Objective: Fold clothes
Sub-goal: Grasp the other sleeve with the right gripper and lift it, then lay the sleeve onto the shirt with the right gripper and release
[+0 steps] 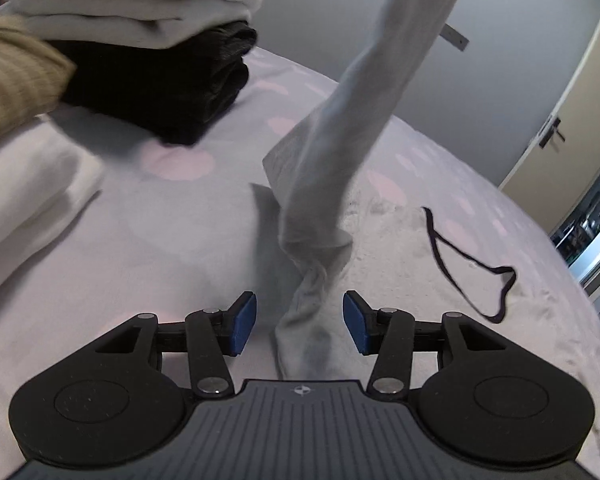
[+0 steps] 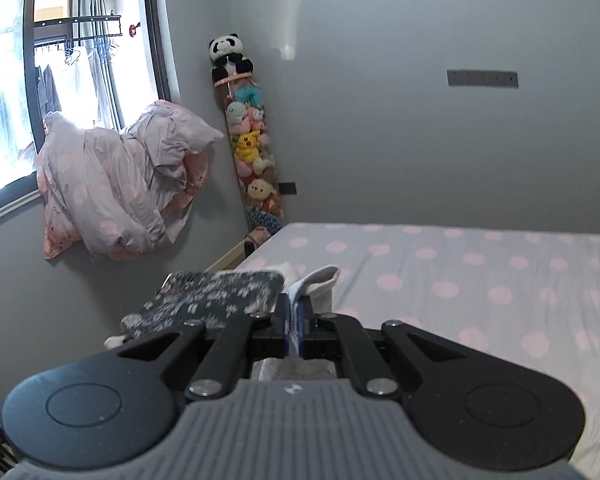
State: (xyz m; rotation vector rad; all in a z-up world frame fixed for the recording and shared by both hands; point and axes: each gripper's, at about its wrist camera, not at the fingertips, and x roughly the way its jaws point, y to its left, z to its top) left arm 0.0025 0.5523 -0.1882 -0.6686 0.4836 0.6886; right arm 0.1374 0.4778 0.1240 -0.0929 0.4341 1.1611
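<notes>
A light grey sock (image 1: 340, 152) hangs from above the frame, twisted, with its lower end resting on the bed between my left gripper's (image 1: 300, 326) open blue pads (image 1: 244, 322). The pads stand apart on either side of the sock and do not touch it. My right gripper (image 2: 295, 330) is shut on the cuff of the grey sock (image 2: 318, 284), held above the dotted bed sheet (image 2: 460, 288). A stack of folded clothes (image 1: 148, 40), white over black, stands on the bed at the far left.
A tan ribbed garment (image 1: 12, 80) and a white folded piece (image 1: 28, 200) lie left. A thin black loop (image 1: 468, 268) lies on a white cloth to the right. A dark floral folded item (image 2: 208, 300) sits near the bed's left edge. A door (image 1: 568, 100) stands at right.
</notes>
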